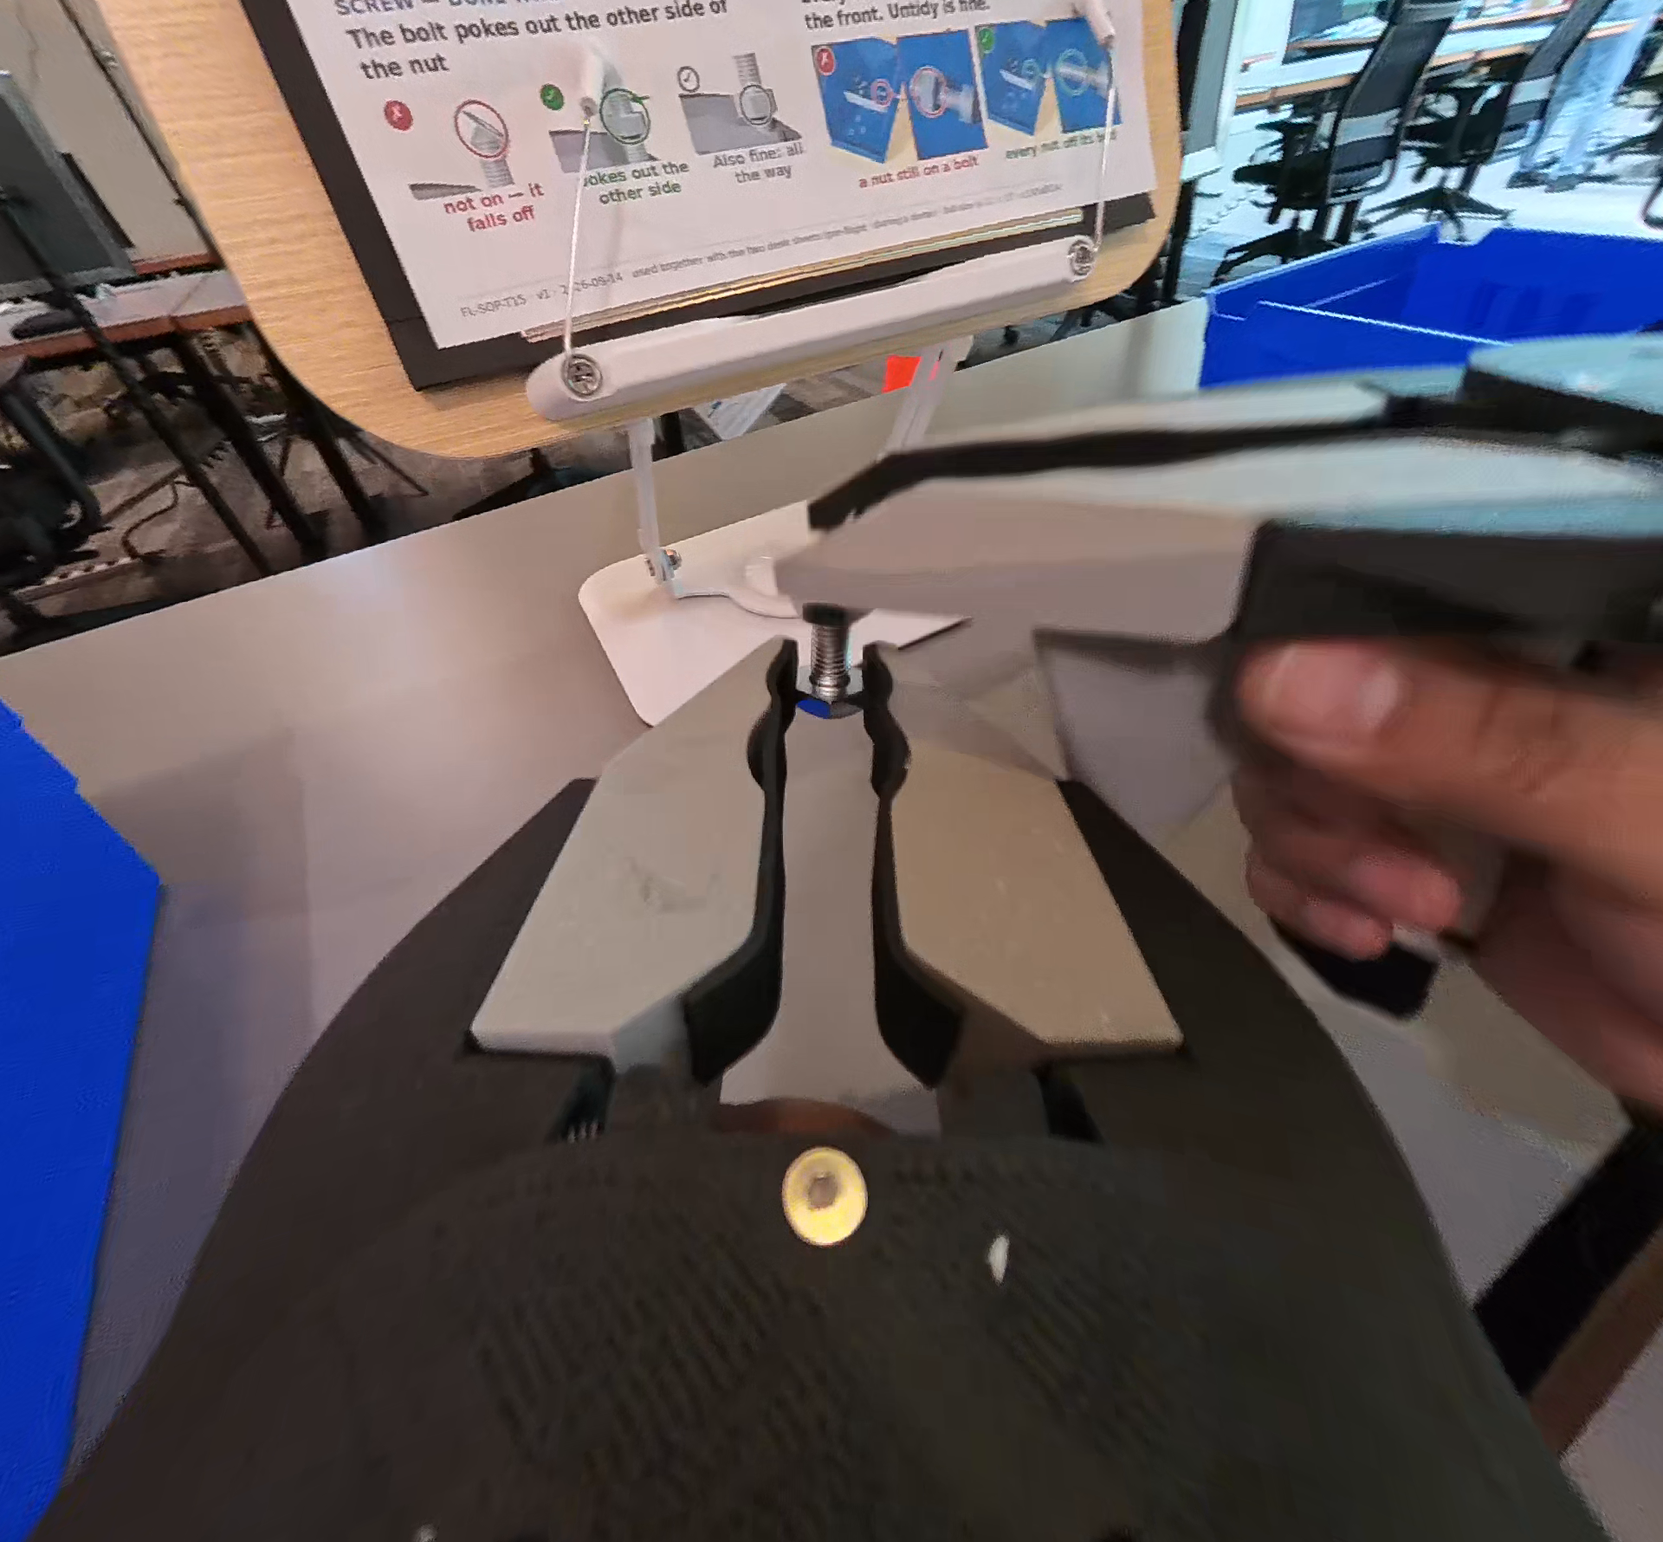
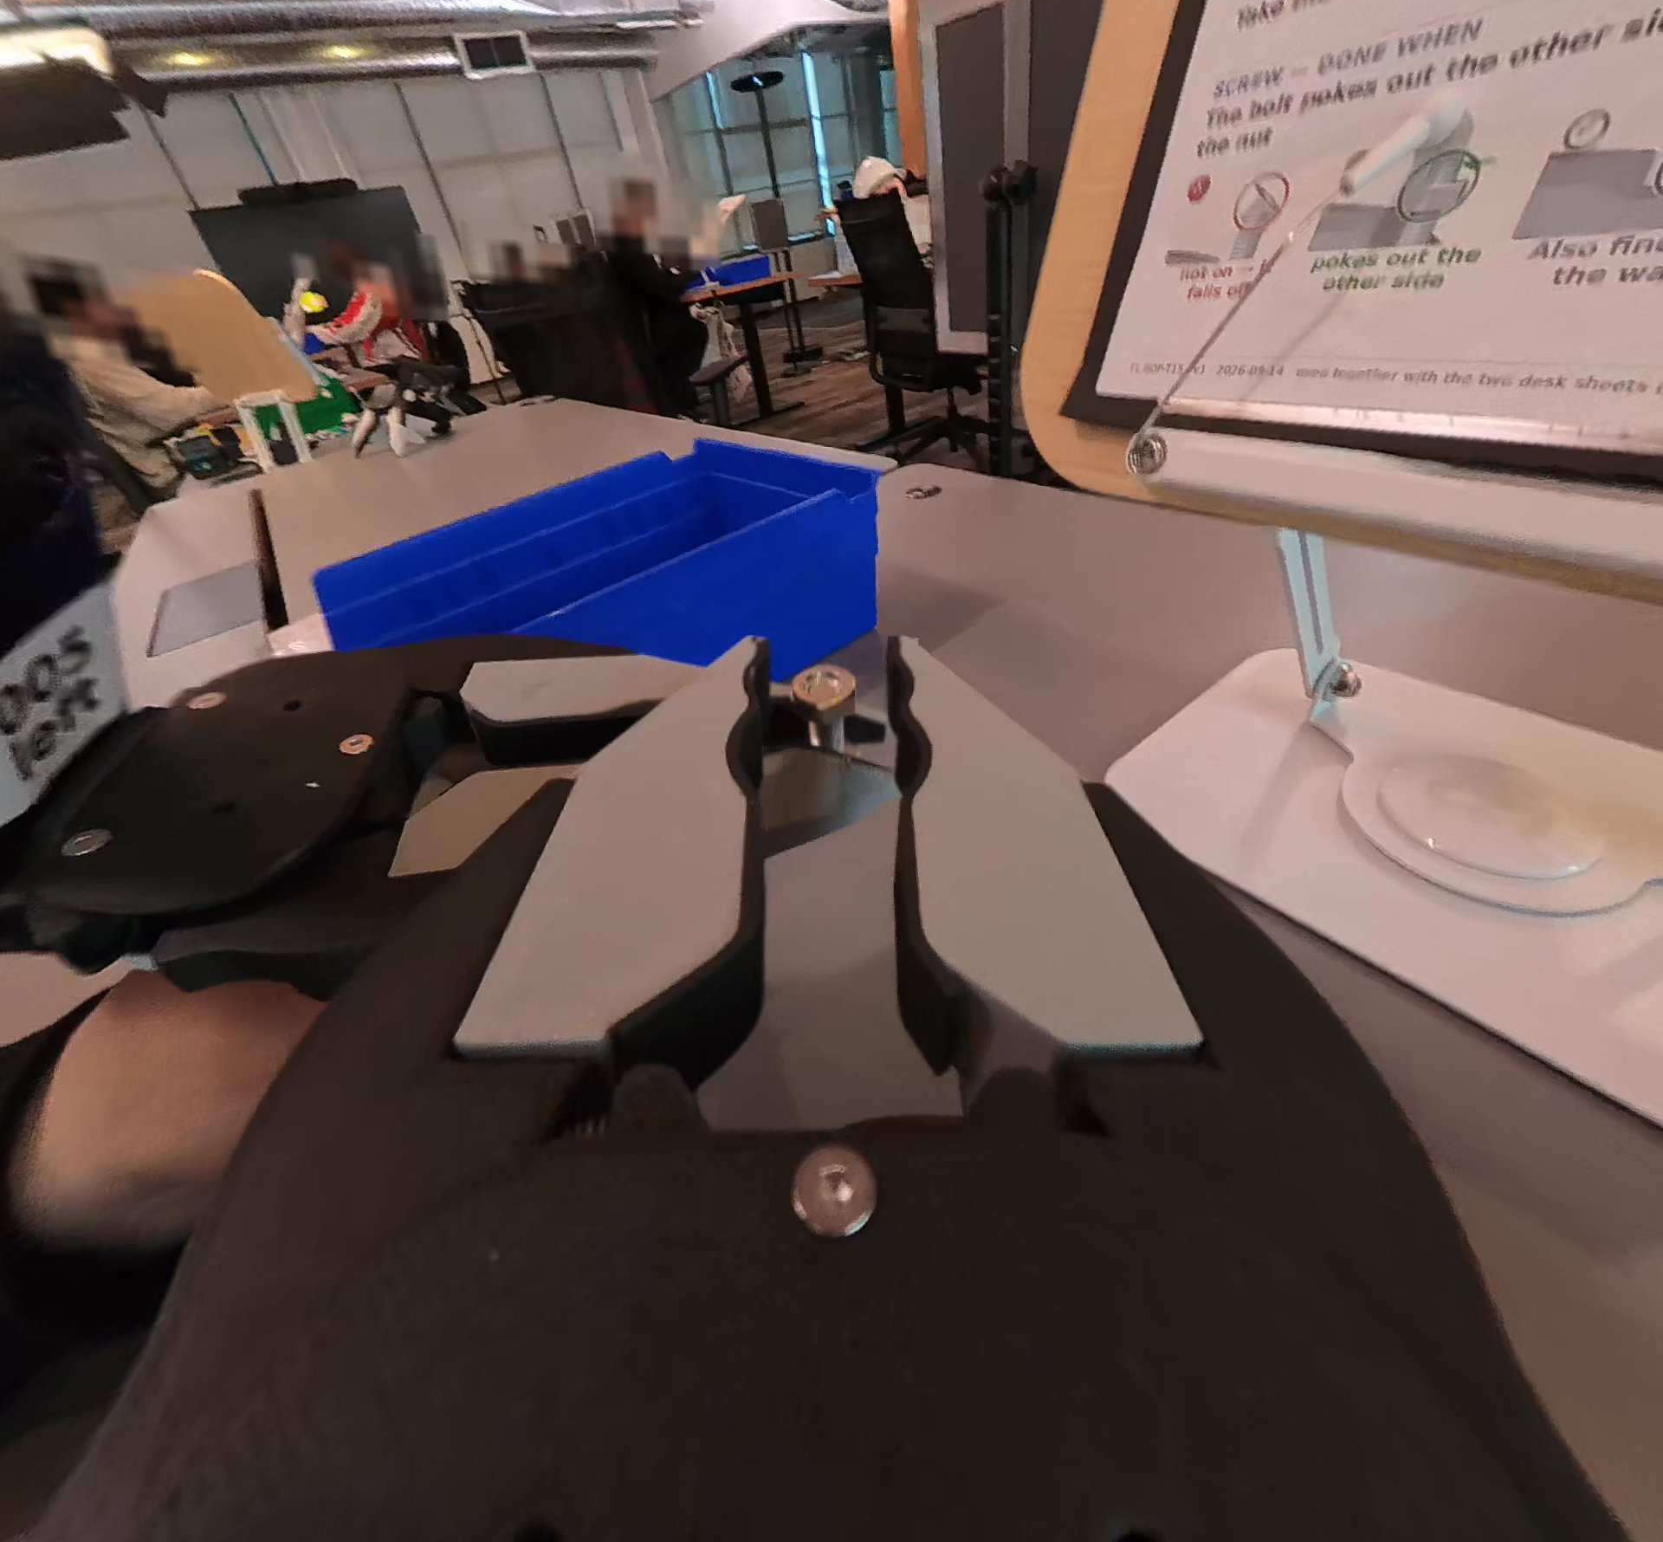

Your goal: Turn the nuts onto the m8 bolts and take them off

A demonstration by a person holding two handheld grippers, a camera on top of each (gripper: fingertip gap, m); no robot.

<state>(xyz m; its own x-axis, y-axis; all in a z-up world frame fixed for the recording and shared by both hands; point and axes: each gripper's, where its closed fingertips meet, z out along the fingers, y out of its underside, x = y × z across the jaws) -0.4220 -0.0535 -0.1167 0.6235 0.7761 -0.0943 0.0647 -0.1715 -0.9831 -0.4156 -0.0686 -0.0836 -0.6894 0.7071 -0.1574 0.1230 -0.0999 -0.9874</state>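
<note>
A steel M8 bolt [image 1: 826, 657] stands upright in the air between my two grippers. My left gripper [image 1: 828, 693] is shut on the nut [image 1: 835, 702], which has a blue insert and sits low on the thread. My right gripper [image 1: 801, 540] comes in from the right in a hand, and its near finger hides the bolt head. In the right wrist view the hex bolt head [image 2: 823, 686] sits between the tips of my right gripper [image 2: 828, 671], with a small gap on each side. The left gripper [image 2: 823, 734] reaches in from the left below the head.
A wooden stand with an instruction sheet [image 1: 720, 104] sits on a white base [image 1: 648, 653] just behind the bolt. Blue bins stand at the right [image 1: 1350, 311] and left [image 1: 54, 1049]; one also shows in the right wrist view [image 2: 630, 545]. The grey table [image 2: 1080, 581] carries them all. Chairs and people are far behind. Left and right tips are no more than a few centimetres apart.
</note>
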